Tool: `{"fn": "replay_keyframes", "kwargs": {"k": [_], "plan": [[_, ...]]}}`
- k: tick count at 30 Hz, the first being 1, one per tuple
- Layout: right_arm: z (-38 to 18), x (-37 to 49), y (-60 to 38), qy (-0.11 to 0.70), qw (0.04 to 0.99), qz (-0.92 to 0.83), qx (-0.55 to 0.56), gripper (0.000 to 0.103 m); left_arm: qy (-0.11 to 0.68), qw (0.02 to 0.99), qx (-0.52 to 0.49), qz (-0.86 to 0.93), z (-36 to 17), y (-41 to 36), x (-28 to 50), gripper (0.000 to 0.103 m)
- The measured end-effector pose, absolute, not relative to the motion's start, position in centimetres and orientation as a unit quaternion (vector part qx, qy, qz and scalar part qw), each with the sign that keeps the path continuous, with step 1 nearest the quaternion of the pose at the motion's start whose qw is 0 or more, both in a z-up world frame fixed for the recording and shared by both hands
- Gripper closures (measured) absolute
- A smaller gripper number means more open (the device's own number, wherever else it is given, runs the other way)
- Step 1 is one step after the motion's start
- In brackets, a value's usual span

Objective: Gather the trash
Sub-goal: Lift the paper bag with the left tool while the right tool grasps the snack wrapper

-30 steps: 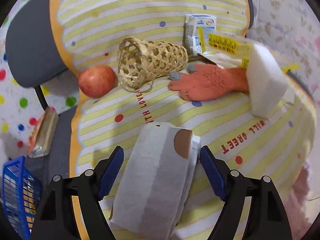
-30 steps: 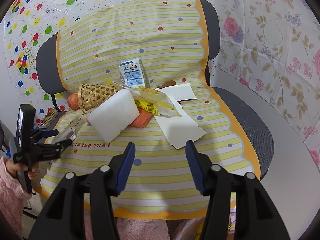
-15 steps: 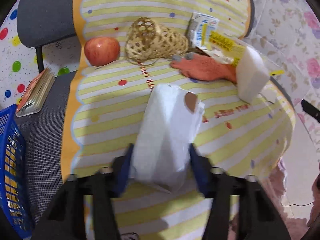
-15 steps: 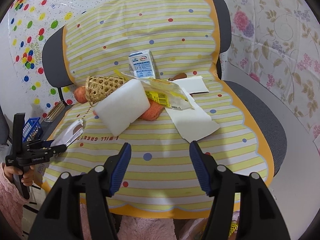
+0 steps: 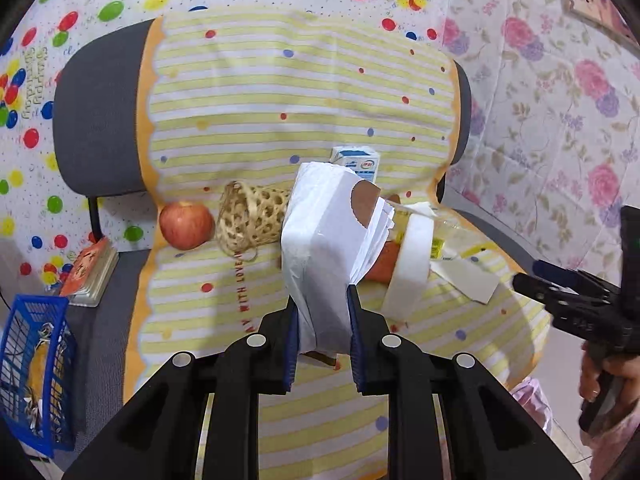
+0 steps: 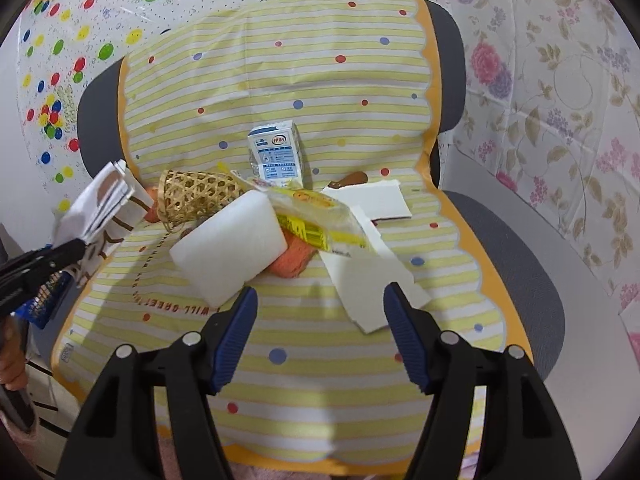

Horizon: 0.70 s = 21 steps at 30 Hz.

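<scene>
The white paper napkin pack with a brown patch (image 5: 324,240) was pinched at its near end in our left gripper (image 5: 322,322), whose jaws had just been closing, lifted above the yellow striped chair cover (image 5: 248,184), its long axis pointing away; our right gripper (image 6: 320,312) hung spread

My left gripper (image 5: 322,320) pinches a white paper bag (image 5: 324,248) with a brown patch, lifted clear of the striped seat cover. On the seat lie a yellow wrapper (image 6: 312,216), 2 white card scraps (image 6: 372,276), and a blue-white milk carton (image 6: 276,154) standing upright behind them.
</scene>
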State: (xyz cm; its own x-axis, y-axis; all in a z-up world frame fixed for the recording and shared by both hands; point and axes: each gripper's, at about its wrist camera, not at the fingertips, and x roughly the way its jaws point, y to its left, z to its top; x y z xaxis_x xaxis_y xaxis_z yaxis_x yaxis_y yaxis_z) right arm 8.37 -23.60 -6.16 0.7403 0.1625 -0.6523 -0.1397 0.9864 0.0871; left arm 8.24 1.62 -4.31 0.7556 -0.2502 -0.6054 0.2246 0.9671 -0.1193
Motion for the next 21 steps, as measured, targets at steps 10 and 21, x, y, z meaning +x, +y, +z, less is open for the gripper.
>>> {"fn": "replay_keyframes", "kwargs": {"k": [10,21], "plan": [[-7.0,14.9,-21.1,0.333,0.929,0.113,-0.117,0.061,0.356,0.927,-0.044,-0.113,-5.8,2.3,10.7,0.081],[-2.7,13.7,-25.3,0.263,0.963,0.045,-0.044,0.101,0.341,0.932,-0.05,-0.114,-4.6,1.5,9.8,0.081]]}}
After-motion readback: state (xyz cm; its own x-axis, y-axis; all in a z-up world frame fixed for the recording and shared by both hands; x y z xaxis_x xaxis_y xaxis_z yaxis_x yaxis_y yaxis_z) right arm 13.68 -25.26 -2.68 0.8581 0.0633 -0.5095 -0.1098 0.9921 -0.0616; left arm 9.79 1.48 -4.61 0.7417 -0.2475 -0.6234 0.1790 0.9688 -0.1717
